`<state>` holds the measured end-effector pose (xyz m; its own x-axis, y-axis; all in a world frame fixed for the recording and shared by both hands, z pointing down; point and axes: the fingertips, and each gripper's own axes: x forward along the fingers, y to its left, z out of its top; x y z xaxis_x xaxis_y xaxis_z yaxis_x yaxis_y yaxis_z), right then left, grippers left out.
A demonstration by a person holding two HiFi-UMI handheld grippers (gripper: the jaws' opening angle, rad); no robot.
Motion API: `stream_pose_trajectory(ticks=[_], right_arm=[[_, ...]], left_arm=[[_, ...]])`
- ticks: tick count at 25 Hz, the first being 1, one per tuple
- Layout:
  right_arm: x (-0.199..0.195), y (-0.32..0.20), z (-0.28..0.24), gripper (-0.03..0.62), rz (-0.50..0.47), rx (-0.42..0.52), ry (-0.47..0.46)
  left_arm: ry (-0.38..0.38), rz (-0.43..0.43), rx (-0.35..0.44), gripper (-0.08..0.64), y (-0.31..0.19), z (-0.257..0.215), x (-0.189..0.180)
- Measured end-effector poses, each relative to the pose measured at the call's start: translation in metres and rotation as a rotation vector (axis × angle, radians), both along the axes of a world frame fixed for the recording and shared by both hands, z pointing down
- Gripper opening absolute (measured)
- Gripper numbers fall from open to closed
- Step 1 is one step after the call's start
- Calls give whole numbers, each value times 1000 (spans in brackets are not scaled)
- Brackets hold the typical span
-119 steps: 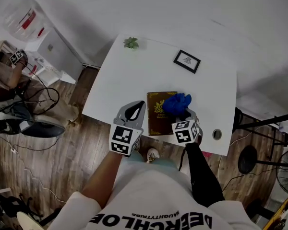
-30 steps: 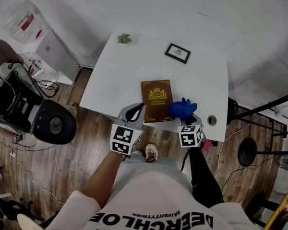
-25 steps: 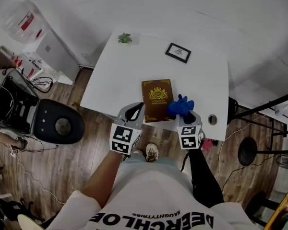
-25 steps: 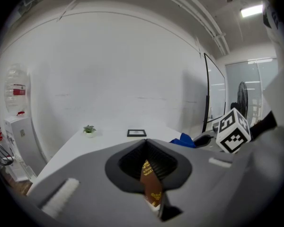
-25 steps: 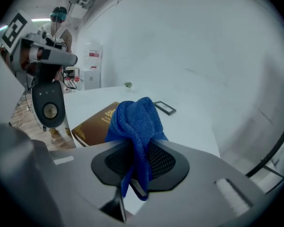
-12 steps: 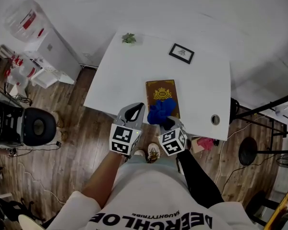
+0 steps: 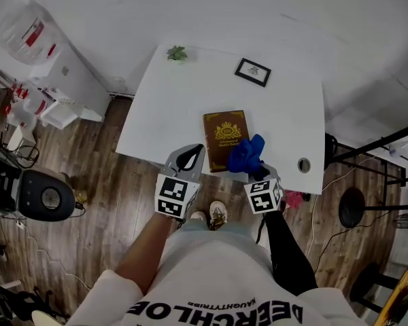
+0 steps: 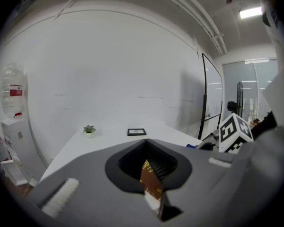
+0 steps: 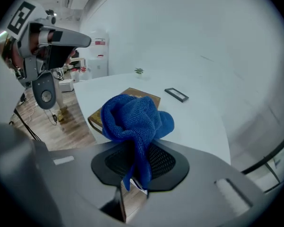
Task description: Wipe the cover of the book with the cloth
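A brown book (image 7: 224,138) with a gold emblem lies flat near the front edge of the white table (image 7: 183,100). My right gripper (image 7: 256,175) is shut on a bunched blue cloth (image 7: 247,155), which sits over the book's lower right corner. In the right gripper view the blue cloth (image 9: 132,119) bulges out of the jaws in front of the book (image 9: 138,94). My left gripper (image 7: 184,163) hangs shut and empty off the table's front edge, left of the book. A sliver of the book (image 8: 149,176) shows through its jaws.
A small framed picture (image 7: 252,72) and a tiny potted plant (image 7: 176,53) stand at the table's far side. A round cable hole (image 7: 303,165) is at the front right corner. A water dispenser (image 7: 34,36) and an office chair (image 7: 44,195) stand on the wooden floor to the left.
The right gripper carried the cloth from beside the book's right edge leftward onto the lower cover, then back right to the lower right corner. The left gripper has stayed put.
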<state>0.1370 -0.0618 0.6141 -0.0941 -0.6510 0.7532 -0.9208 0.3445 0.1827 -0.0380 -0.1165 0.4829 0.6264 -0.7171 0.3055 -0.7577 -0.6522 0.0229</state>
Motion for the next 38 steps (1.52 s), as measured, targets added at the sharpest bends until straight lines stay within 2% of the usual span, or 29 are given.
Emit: stream_pose_trajectory(ticks=[6, 10, 18, 29, 31, 35, 38], right_arm=[[51, 9, 10, 75, 162, -57, 18], [50, 4, 1, 75, 163, -22, -17], [20, -47, -37, 74, 66, 110, -38], [-92, -131, -75, 72, -184, 211, -93], [-113, -131, -67, 72, -239, 193, -100], [-138, -110, -13, 72, -322, 20, -82], [-140, -100, 2, 72, -347, -11, -65]], left_arm=[[2, 19, -5, 57, -2, -1, 8], [4, 19, -8, 57, -4, 0, 11], [10, -21, -1, 57, -16, -6, 1], [-9, -155, -8, 57, -30, -4, -44], [-14, -184, -15, 57, -31, -2, -53], [-20, -221, -26, 57, -32, 2, -65], [-21, -230, -30, 57, -35, 3, -66]])
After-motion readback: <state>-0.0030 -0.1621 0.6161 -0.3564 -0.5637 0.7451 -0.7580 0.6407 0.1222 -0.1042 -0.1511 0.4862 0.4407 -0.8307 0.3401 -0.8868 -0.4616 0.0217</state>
